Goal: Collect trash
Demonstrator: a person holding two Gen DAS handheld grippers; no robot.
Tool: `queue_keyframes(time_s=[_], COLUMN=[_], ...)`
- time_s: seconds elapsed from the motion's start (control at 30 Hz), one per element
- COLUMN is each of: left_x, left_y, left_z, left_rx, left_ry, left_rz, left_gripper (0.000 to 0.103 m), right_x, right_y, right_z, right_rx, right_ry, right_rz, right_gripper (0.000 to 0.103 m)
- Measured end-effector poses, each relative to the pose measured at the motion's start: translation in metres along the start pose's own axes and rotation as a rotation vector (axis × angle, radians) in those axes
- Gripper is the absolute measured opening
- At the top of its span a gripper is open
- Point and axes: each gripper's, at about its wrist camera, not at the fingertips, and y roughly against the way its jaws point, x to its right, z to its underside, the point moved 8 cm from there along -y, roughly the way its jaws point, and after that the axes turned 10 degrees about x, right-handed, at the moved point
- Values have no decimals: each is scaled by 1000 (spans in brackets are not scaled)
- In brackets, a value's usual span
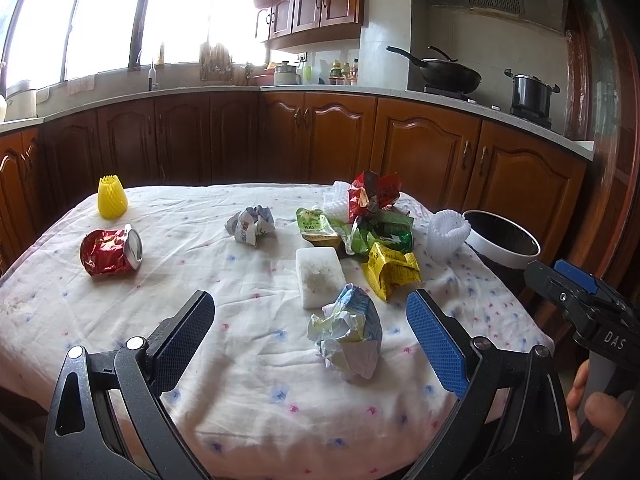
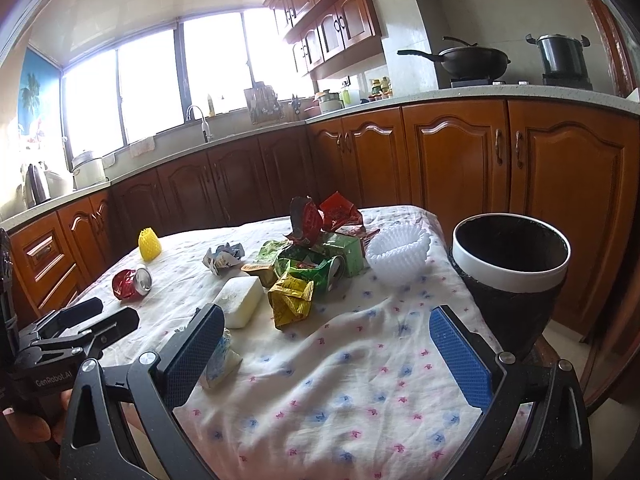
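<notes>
Grippers idle: left gripper (image 1: 310,320) and right gripper (image 2: 326,338) both wide open, empty. Crumpled wrapper (image 1: 347,340) near table's (image 1: 248,400) front edge; bin (image 2: 510,264) off right edge. Risk: pads snag loose cloth, dragging trash.

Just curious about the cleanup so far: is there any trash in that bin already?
No, the trash bin looks dark and empty inside, viewed from the right wrist.

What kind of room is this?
Most likely a home kitchen. A wok and a pot sit on a stove, wooden cabinets run under a counter, and a faucet stands by the window. Trash lies on a cloth-covered table in the middle.
</notes>
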Motion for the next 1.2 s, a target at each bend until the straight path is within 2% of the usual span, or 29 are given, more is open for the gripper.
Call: queue_keyframes(time_s=[0.43,0.53,0.7,0.87,1.03,1.13,1.17,1.2], left_x=[0,2,5,9,12,15,16,18], left_y=[-23,-33,-49,-65,-77,-83,-85,-87], left_z=[22,29,40,49,55,54,54,54], left_rx=[-109,-149,-210,-268,-308,-317,-319,-324], left_ry=[20,33,43,48,57,56,57,56], left_rz=[33,56,79,107,140,164,172,182], left_gripper=[99,99,98,84,73,62,57,54], right_x=[2,3,4,-2,-6,-8,-10,-12], right_y=[-38,-52,-79,-107,-132,-148,-150,-152], right_z=[16,22,33,41,43,50,51,55], right_rx=[-110,-149,-228,-285,-321,-360,-370,-384], right_ry=[-65,-75,-117,-150,-182,-191,-197,-203], right_rz=[-66,-77,-107,-148,-169,-184,-194,-205], right_gripper=[102,95,77,71,69,58,47,27])
